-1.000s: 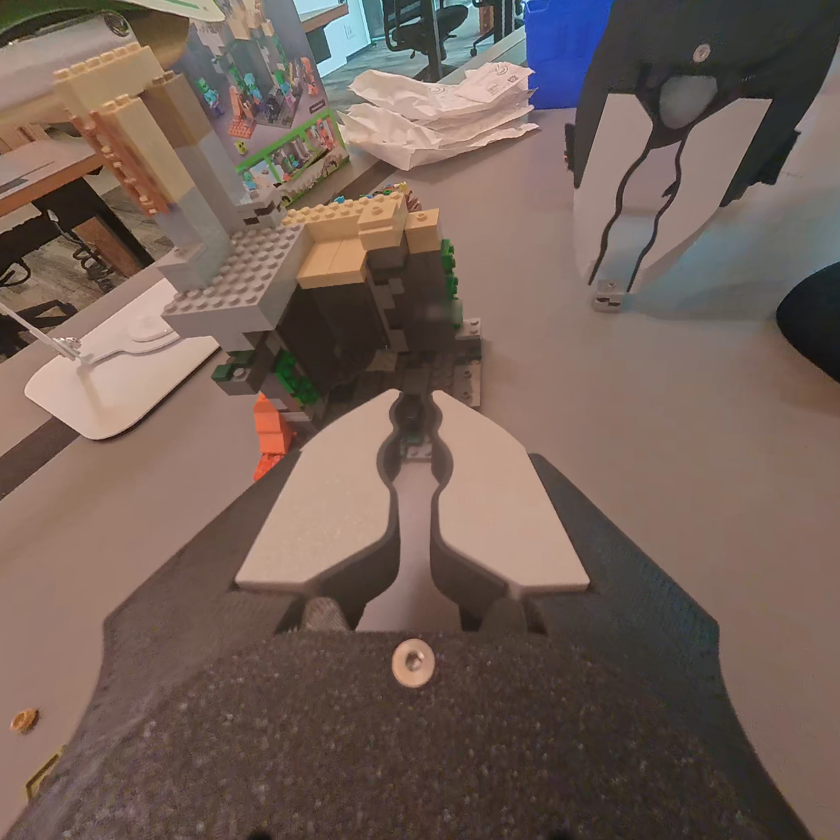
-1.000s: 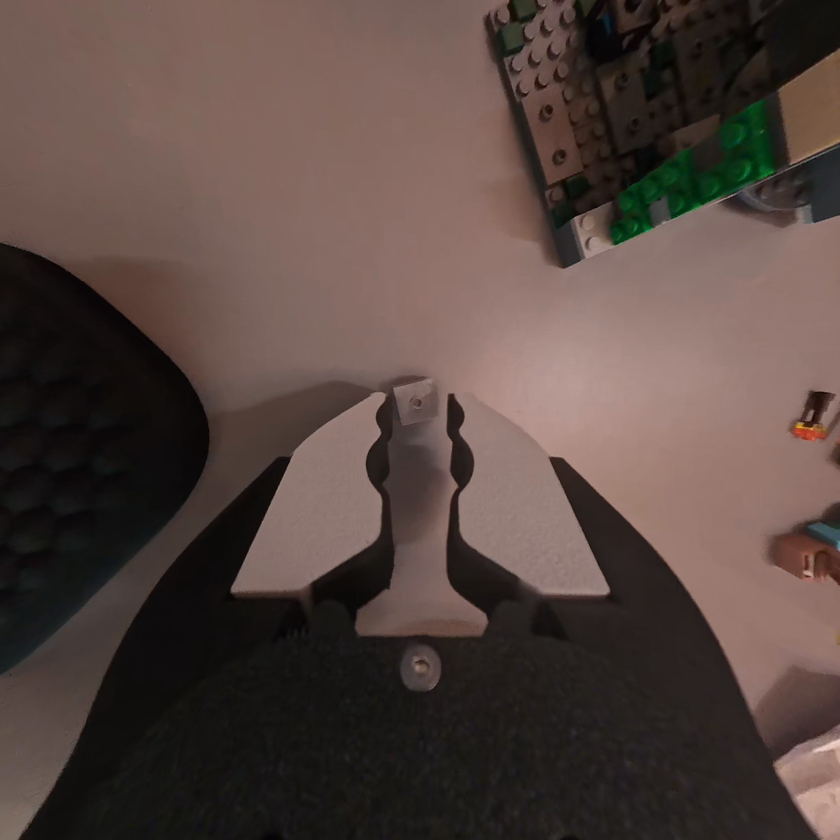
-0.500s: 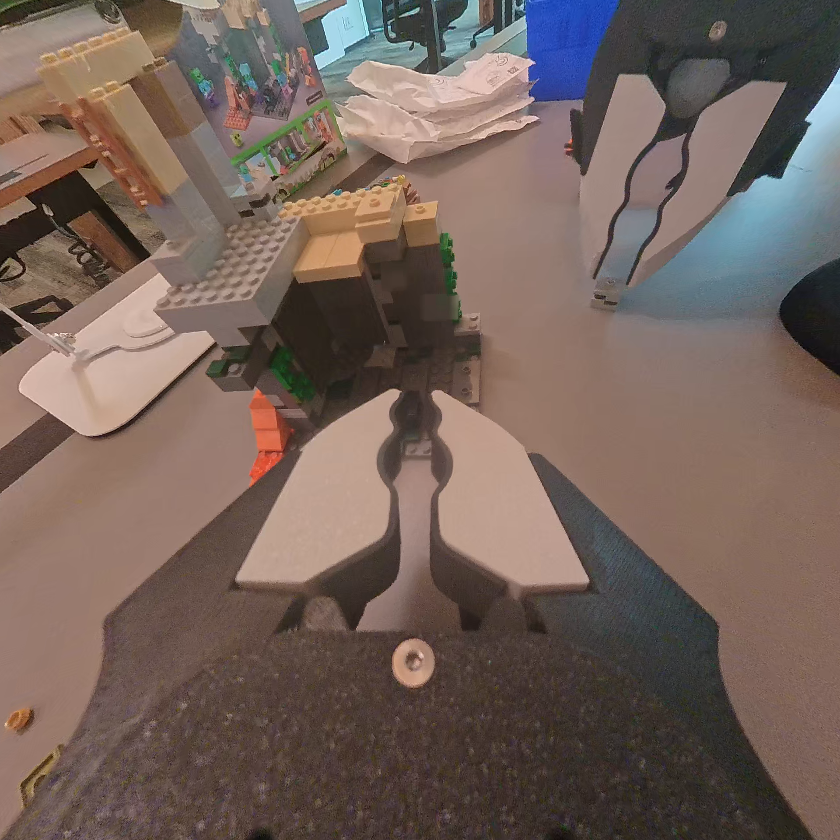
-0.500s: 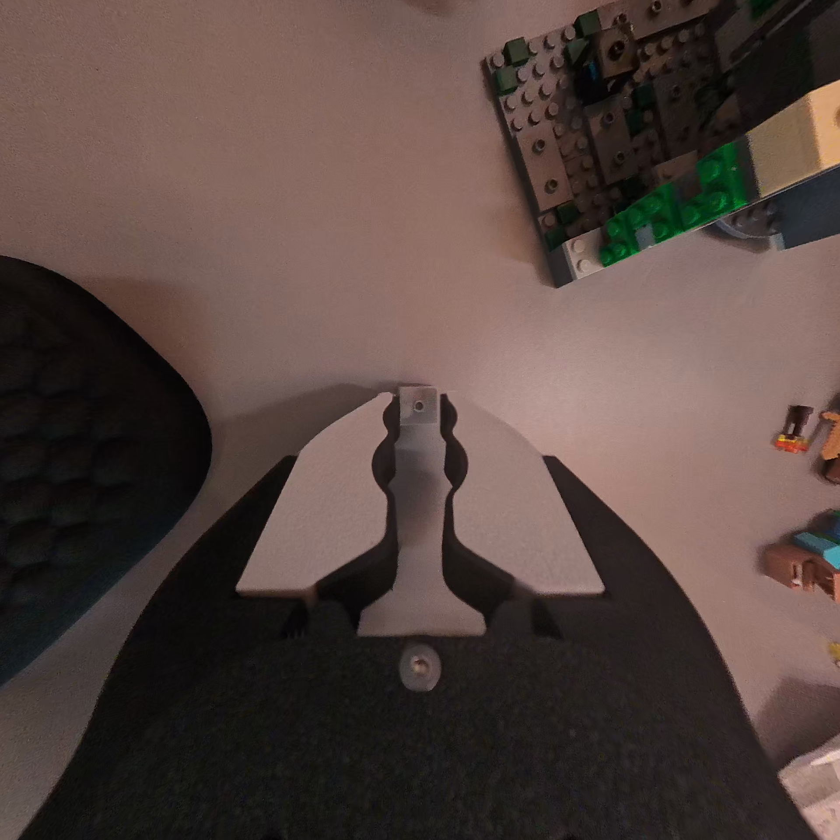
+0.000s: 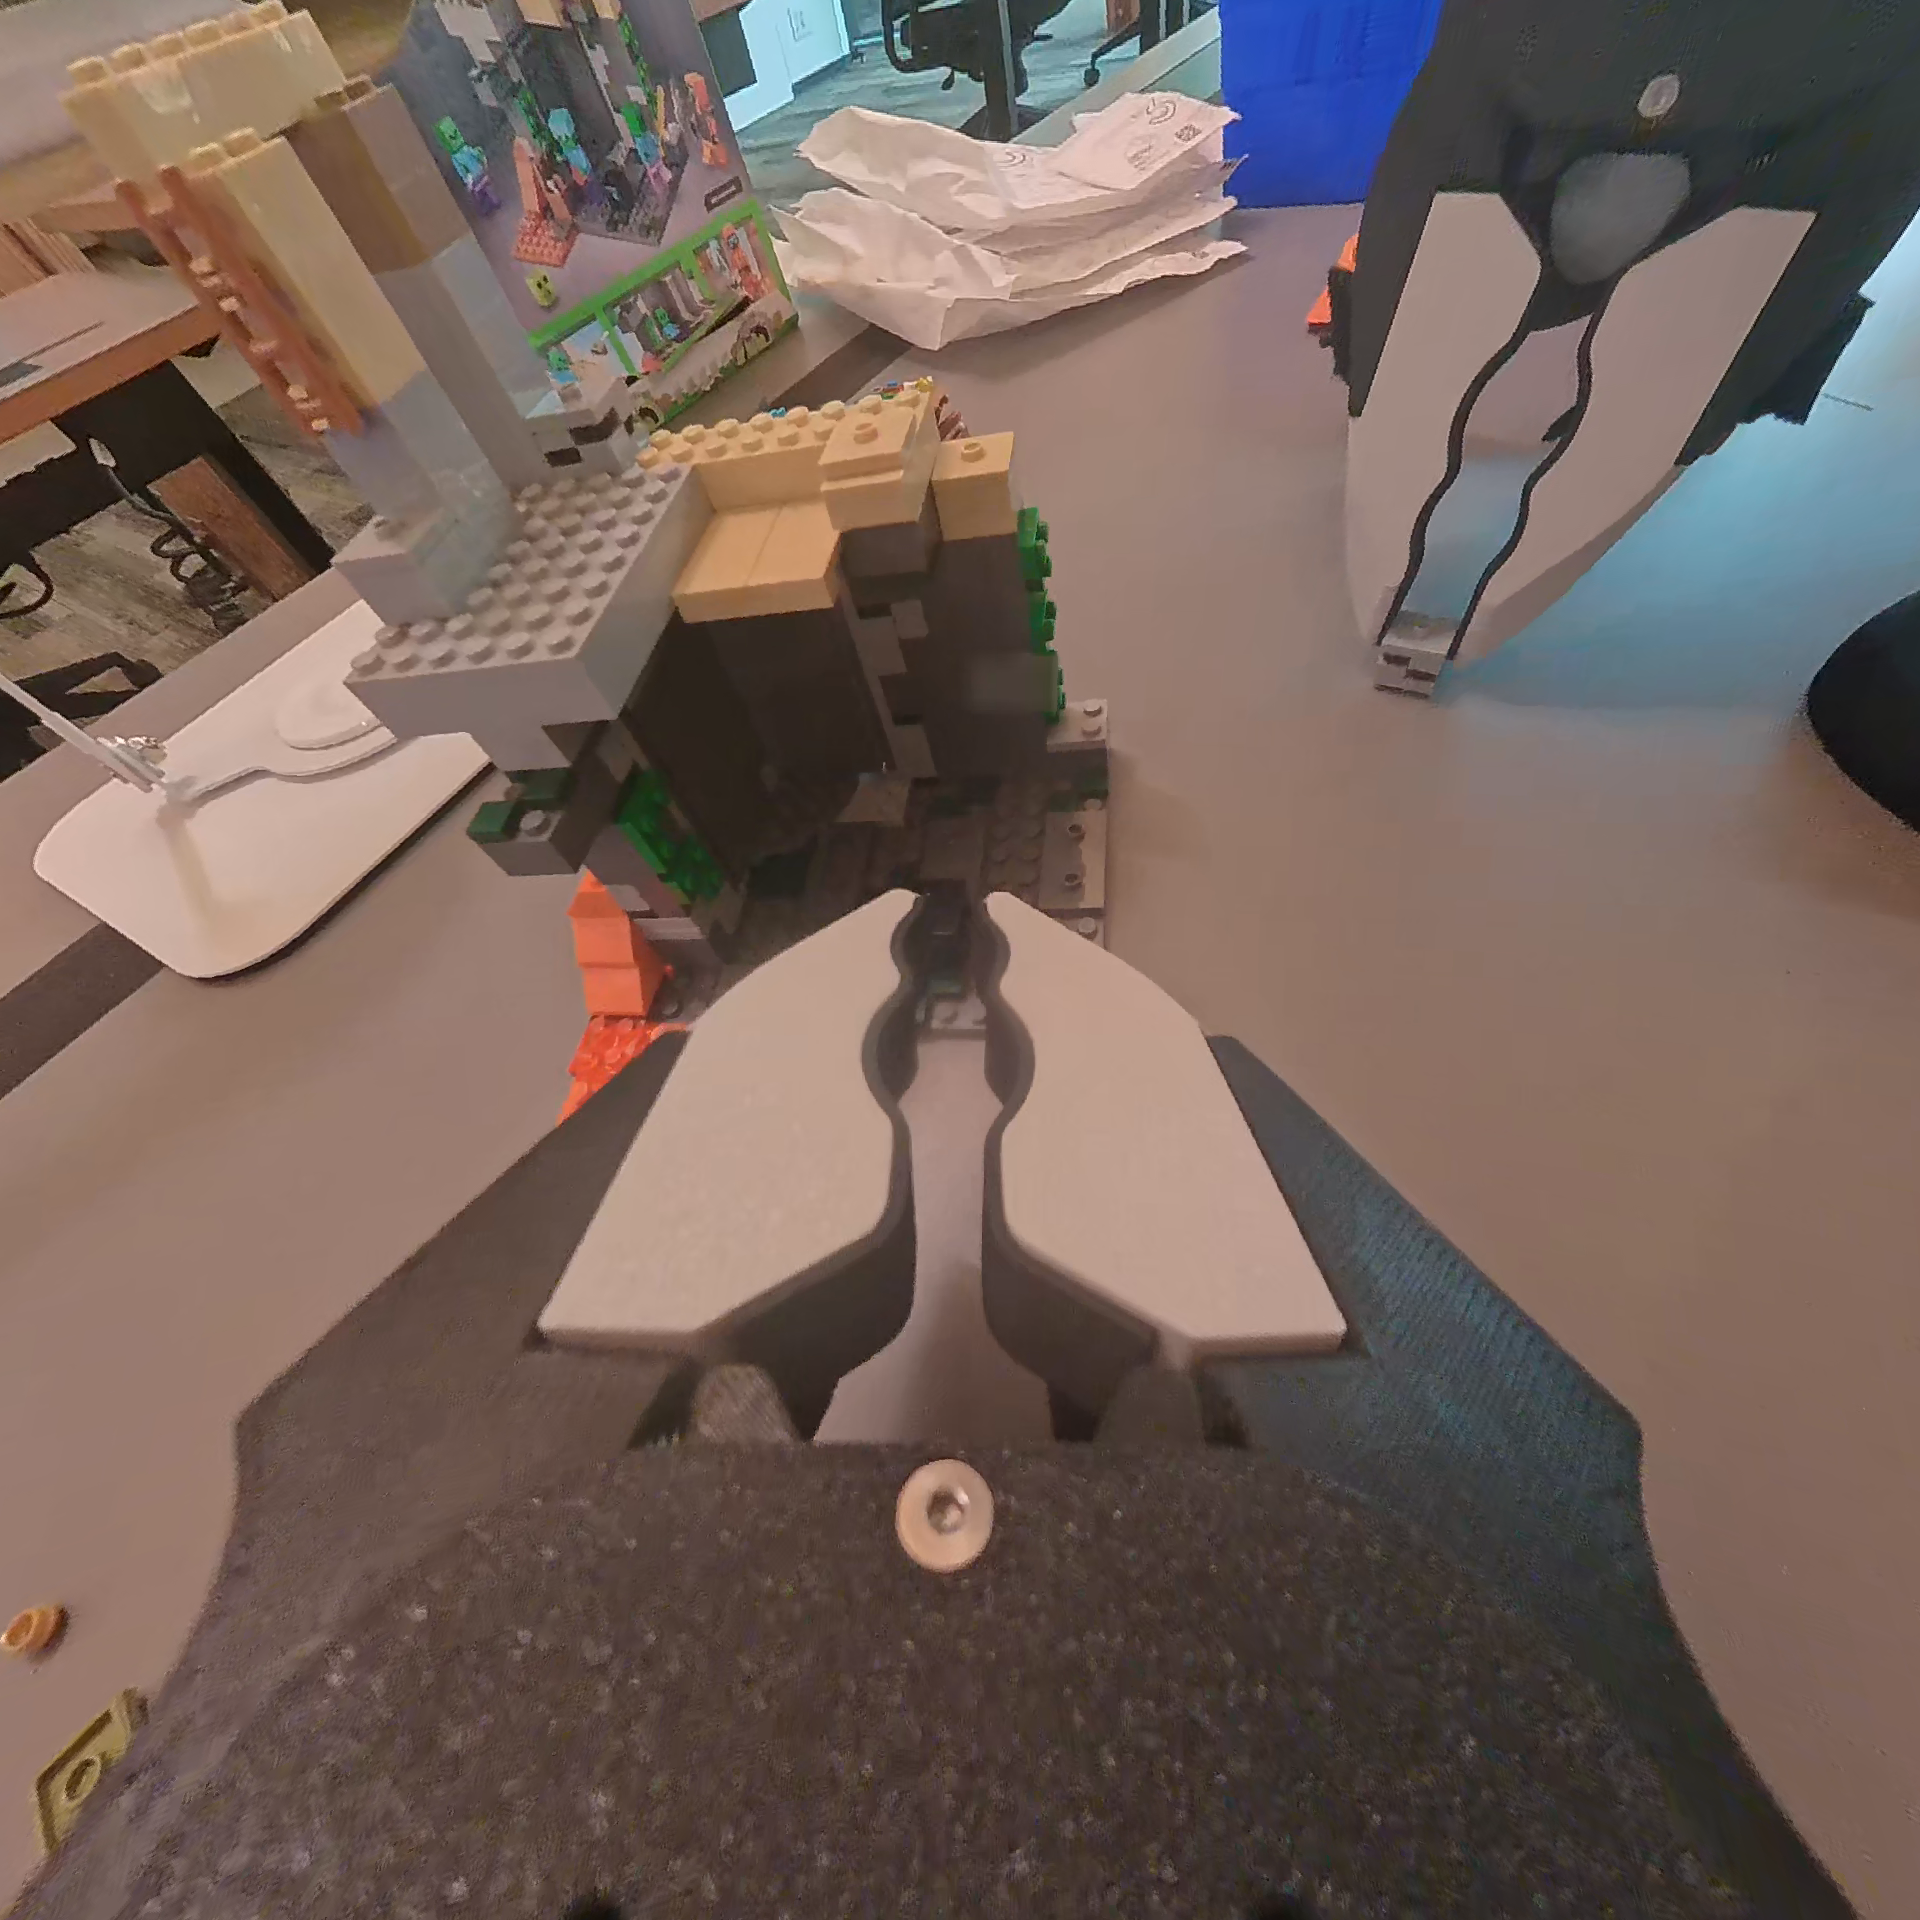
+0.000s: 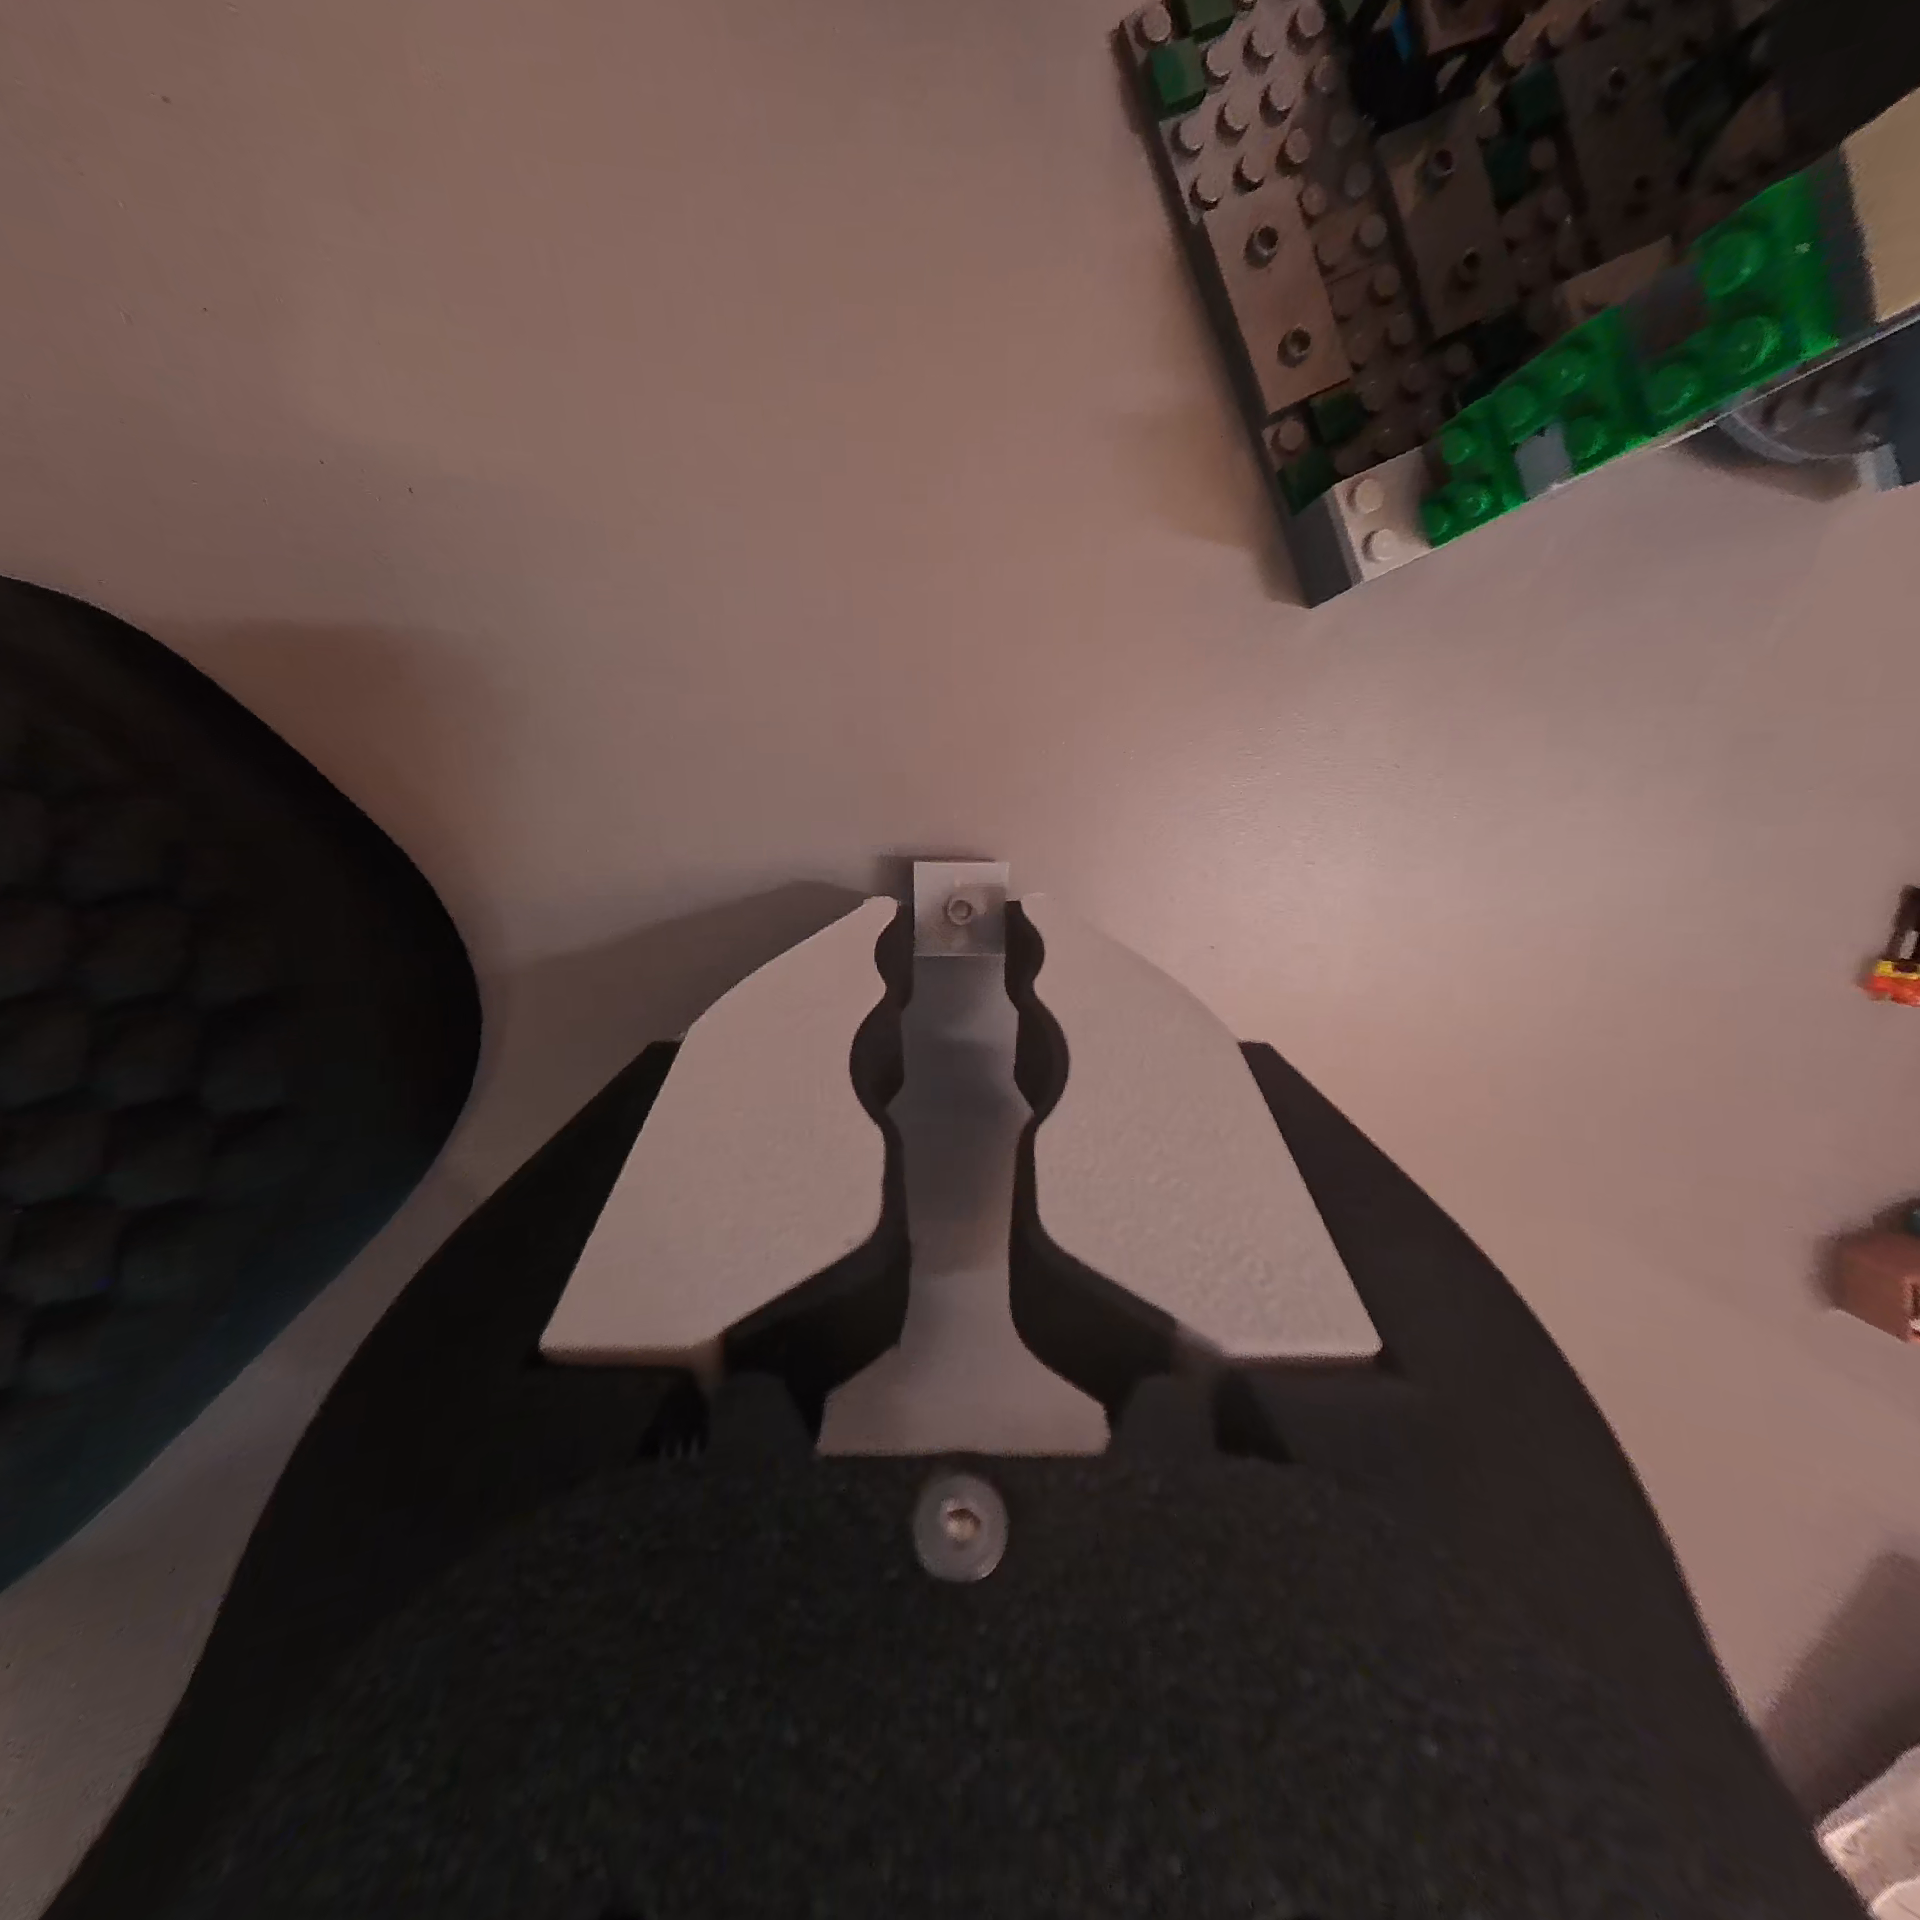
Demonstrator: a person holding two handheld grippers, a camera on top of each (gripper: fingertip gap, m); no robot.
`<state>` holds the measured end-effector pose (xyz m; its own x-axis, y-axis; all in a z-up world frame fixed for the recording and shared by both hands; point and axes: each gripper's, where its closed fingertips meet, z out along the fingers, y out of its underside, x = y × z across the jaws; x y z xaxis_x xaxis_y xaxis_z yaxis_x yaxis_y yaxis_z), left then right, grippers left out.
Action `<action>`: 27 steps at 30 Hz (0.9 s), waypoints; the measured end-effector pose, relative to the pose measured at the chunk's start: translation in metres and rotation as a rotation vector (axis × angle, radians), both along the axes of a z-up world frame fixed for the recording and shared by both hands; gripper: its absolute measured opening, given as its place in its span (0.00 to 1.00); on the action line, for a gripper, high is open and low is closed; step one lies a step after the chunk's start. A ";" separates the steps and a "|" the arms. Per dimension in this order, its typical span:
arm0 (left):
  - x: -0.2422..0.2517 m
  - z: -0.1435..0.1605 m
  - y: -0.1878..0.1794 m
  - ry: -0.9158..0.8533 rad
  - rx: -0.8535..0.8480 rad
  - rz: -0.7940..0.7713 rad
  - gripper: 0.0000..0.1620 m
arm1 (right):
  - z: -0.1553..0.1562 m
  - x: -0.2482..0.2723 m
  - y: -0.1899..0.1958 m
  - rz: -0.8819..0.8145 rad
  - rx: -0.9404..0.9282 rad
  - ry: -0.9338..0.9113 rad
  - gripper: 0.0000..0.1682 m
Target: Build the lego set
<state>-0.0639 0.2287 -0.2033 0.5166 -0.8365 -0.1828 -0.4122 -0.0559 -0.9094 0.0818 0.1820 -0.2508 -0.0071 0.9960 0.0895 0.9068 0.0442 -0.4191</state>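
The partly built lego set [image 5: 769, 644] stands on the grey table, with a grey studded platform, tan top bricks, dark walls and green bits; its baseplate also shows in the right wrist view [image 6: 1247, 260]. My left gripper [image 5: 943, 920] is nearly shut, its tips at the front edge of the build's baseplate, pinching a dark part there. My right gripper [image 6: 958, 914] is shut on a small light grey piece [image 6: 961, 909] with one centre stud, low at the table. In the left wrist view that gripper [image 5: 1413, 634] points down with the grey piece [image 5: 1408, 665] at its tips.
The lego box [image 5: 603, 177], crumpled white paper bags [image 5: 1018, 208] and a blue bin [image 5: 1320, 94] are behind. A white stand base [image 5: 239, 831] lies left. A dark rounded object [image 6: 156, 1039] sits close to the right gripper. Loose small pieces [image 6: 1886, 966] lie right of it. The left gripper's tips are roughly 15 centimeters from the right gripper's. To the white stand base [image 5: 239, 831]: left tips about 30 centimeters, right tips about 40 centimeters.
The right gripper's fingers have closed on the small grey piece, which turned from tilted to square between them. The left gripper has stayed at the build's front edge.
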 end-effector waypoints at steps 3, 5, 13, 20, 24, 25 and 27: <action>0.000 0.000 0.000 0.000 -0.003 0.002 0.04 | 0.004 -0.001 0.002 0.000 0.008 0.010 0.09; -0.001 -0.001 0.001 -0.001 -0.005 0.004 0.04 | 0.006 -0.001 0.004 0.003 0.011 0.016 0.09; -0.001 -0.001 0.001 -0.001 -0.005 0.006 0.04 | 0.006 -0.006 0.007 0.015 0.023 0.029 0.09; 0.000 0.000 -0.003 -0.008 -0.017 -0.004 0.00 | 0.008 -0.026 0.006 0.030 0.040 0.071 0.09; 0.002 -0.001 -0.004 -0.008 -0.023 -0.011 0.00 | 0.011 -0.034 0.004 0.021 0.069 0.144 0.09; 0.002 -0.001 -0.003 -0.011 -0.024 -0.007 0.00 | 0.013 -0.035 0.004 0.015 0.074 0.159 0.09; 0.001 -0.001 -0.002 -0.018 -0.030 0.000 0.00 | 0.019 -0.035 0.004 0.006 0.086 0.192 0.09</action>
<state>-0.0634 0.2270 -0.2042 0.5197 -0.8414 -0.1482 -0.3960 -0.0835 -0.9144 0.0467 0.1864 -0.2323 0.0124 0.9846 0.1743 0.8101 0.0923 -0.5790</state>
